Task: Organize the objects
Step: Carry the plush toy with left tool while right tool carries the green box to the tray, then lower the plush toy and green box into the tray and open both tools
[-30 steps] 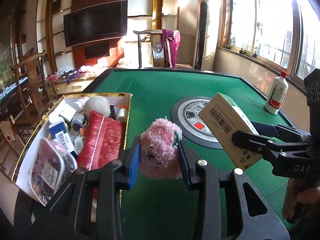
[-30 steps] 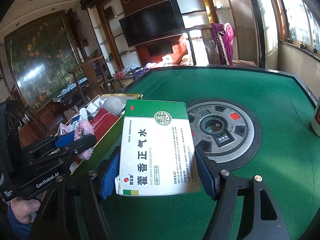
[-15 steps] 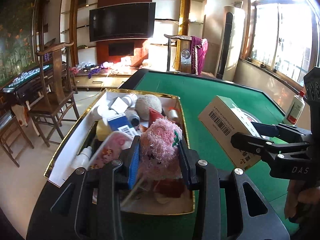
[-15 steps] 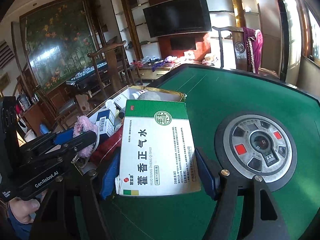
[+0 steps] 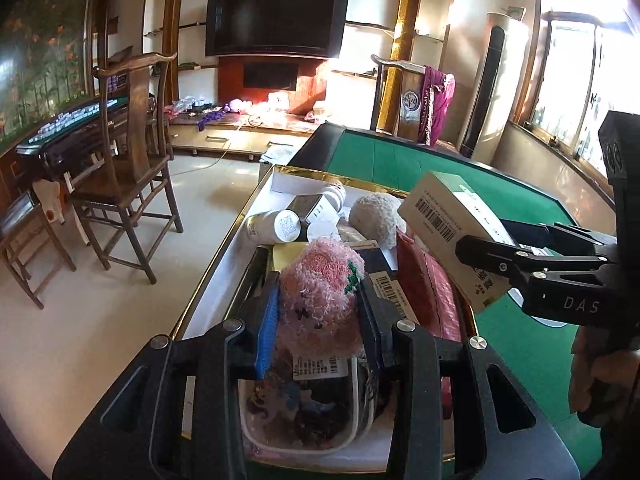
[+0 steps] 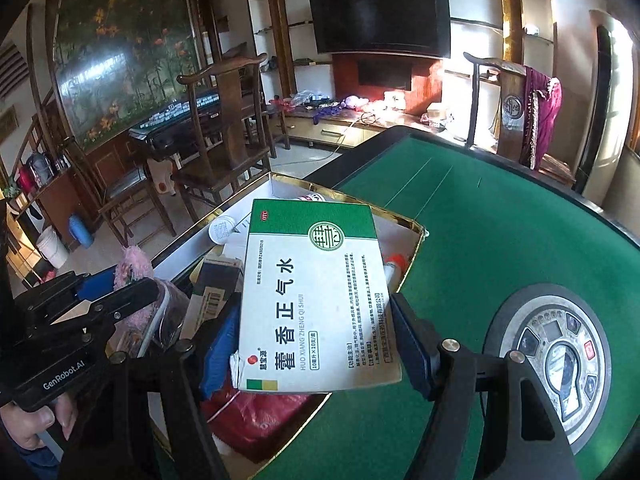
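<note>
My left gripper (image 5: 318,312) is shut on a pink fluffy plush toy (image 5: 320,292) and holds it above the near end of a gold-rimmed white box (image 5: 240,216) full of items. My right gripper (image 6: 316,344) is shut on a green-and-white medicine box (image 6: 312,296) and holds it over the box's right edge (image 6: 412,248). In the left wrist view the medicine box (image 5: 452,224) and the right gripper (image 5: 500,264) hang at the right. In the right wrist view the left gripper (image 6: 120,296) with the pink toy (image 6: 134,268) is at the left.
The box holds white bottles (image 5: 274,226), a white woolly ball (image 5: 378,216), a red packet (image 5: 430,292), a printed clear pouch (image 5: 308,404) and small cartons. The green table (image 6: 500,220) has a round metal centre panel (image 6: 560,364). Wooden chairs (image 5: 128,160) stand left on the floor.
Both grippers have moved left from over the green table to over the box, each still holding its object. The view has swung towards the box and the chairs.
</note>
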